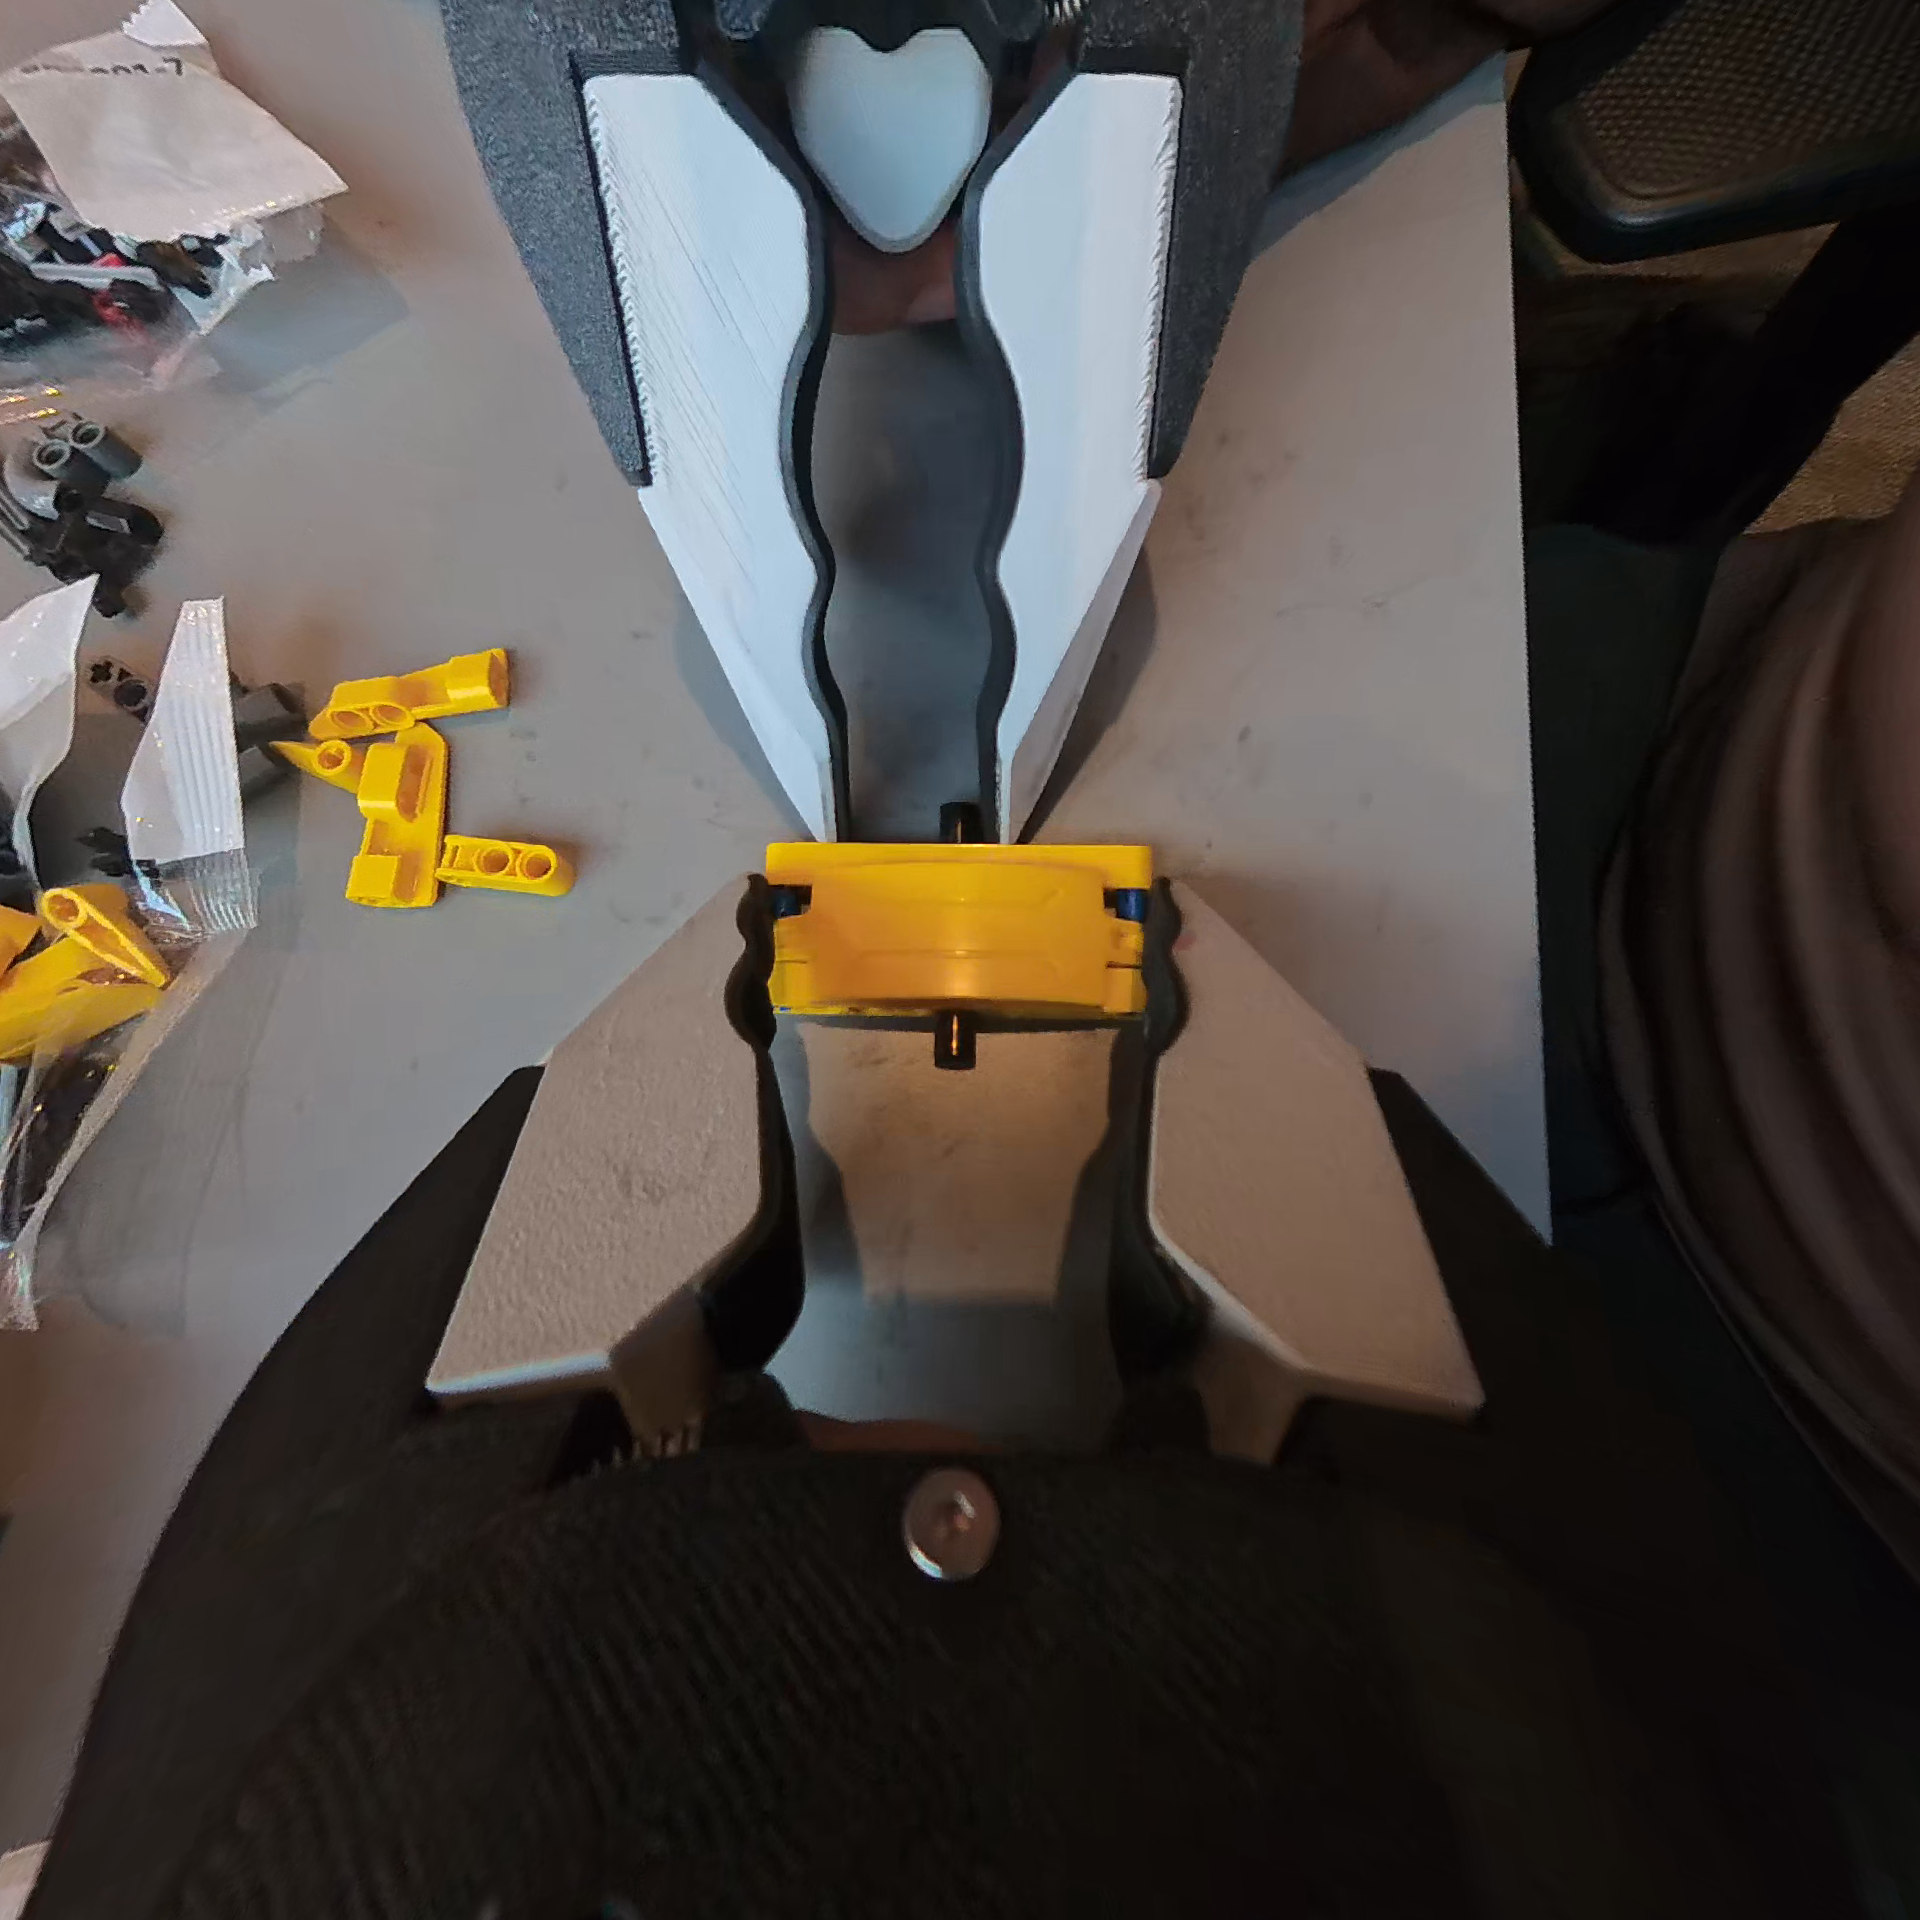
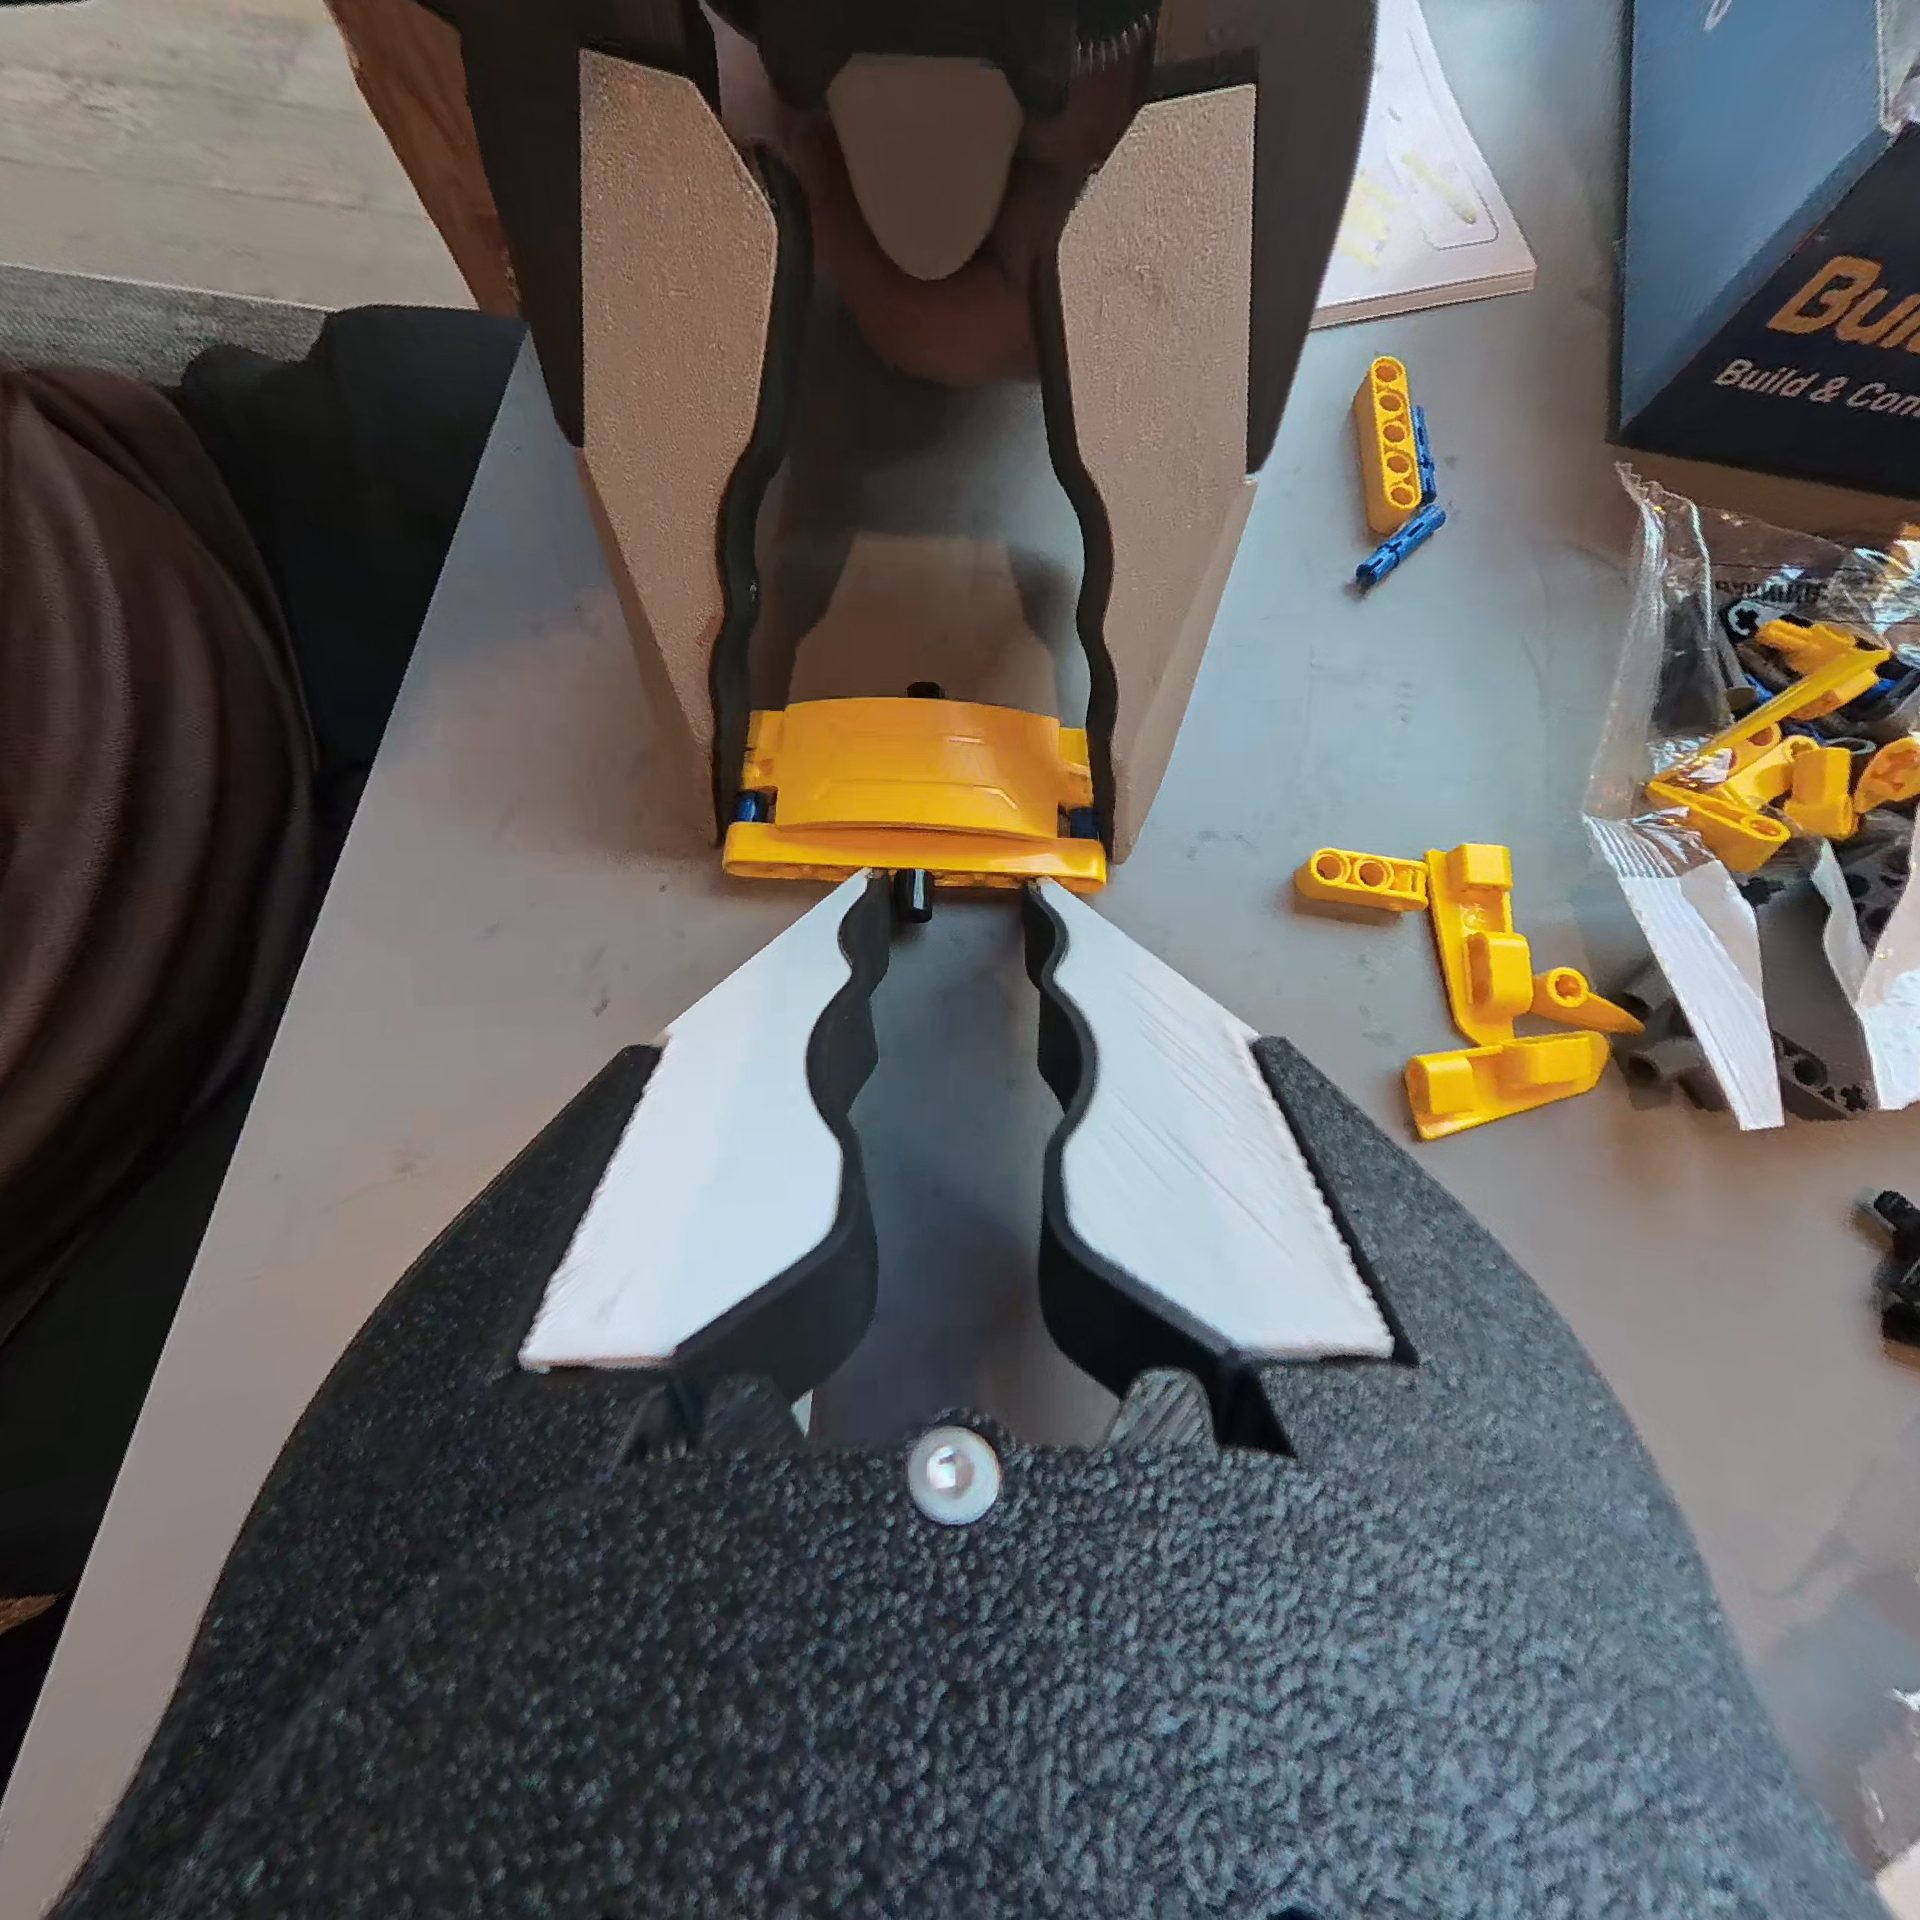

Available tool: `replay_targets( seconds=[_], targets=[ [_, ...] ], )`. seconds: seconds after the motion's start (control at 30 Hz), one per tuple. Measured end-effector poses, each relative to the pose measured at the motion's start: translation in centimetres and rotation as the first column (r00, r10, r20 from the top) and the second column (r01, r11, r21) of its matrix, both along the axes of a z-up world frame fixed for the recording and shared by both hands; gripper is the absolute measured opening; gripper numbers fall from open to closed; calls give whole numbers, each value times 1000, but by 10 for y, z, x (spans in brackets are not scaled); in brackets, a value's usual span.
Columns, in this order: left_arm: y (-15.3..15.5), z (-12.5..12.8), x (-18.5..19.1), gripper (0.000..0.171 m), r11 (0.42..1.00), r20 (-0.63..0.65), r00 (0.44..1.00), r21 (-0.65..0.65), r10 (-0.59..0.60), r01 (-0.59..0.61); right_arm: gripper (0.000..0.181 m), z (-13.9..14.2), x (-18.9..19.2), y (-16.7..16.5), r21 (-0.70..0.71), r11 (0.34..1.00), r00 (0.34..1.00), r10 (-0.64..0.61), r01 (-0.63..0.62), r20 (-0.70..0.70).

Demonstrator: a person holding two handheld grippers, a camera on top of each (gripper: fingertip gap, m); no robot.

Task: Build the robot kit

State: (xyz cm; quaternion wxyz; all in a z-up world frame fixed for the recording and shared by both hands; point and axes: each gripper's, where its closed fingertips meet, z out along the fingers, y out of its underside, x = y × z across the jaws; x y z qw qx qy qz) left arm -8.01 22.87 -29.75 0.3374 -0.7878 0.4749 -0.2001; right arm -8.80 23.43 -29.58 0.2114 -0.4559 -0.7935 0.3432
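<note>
A yellow brick assembly (image 1: 956, 925) with blue pins at its ends and a black pin (image 1: 951, 1039) through its middle is held just above the grey table. My left gripper (image 1: 956, 940), with tan fingers, is shut on its two ends. My right gripper (image 2: 951, 888), with white fingers, faces it from the opposite side. Its tips touch the assembly's (image 2: 914, 800) flat edge. Its jaws are apart on either side of the black pin (image 2: 914, 894) without clamping it. The right gripper also shows in the left wrist view (image 1: 920, 826), and the left gripper in the right wrist view (image 2: 914, 790).
Loose yellow pieces (image 1: 416, 790) and plastic bags of parts (image 1: 94, 987) lie to one side. A yellow beam with blue pins (image 2: 1392, 447), a blue box (image 2: 1787, 208) and a booklet (image 2: 1434, 187) lie farther off. The table edge (image 1: 1527, 727) runs close by, with a seated person's dark clothing (image 1: 1766, 935) beyond it. My two grippers' fingertips are within a few centimetres of each other.
</note>
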Motion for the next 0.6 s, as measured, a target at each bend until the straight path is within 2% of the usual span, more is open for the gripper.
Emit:
replay_targets(
  seconds=[0.23, 0.4, 0.6],
  targets=[
    [-3, 1, -1, 71, 1000, -3, 1000, 4, -5, 5, 25, 0, 0, 1, -19, 1000, 1000, -2, 2, 9],
    [-8, 5, -7, 89, 1000, 22, 1000, 2, 21, -21, 26, 0, 1, 1, -7, 1000, 1000, -2, 2, -1],
    [-10, -1, -15, 83, 996, -27, 996, -21, 88, -88, 38, 0, 2, 4, -23, 1000, 1000, -20, 20, 12]
  ],
)
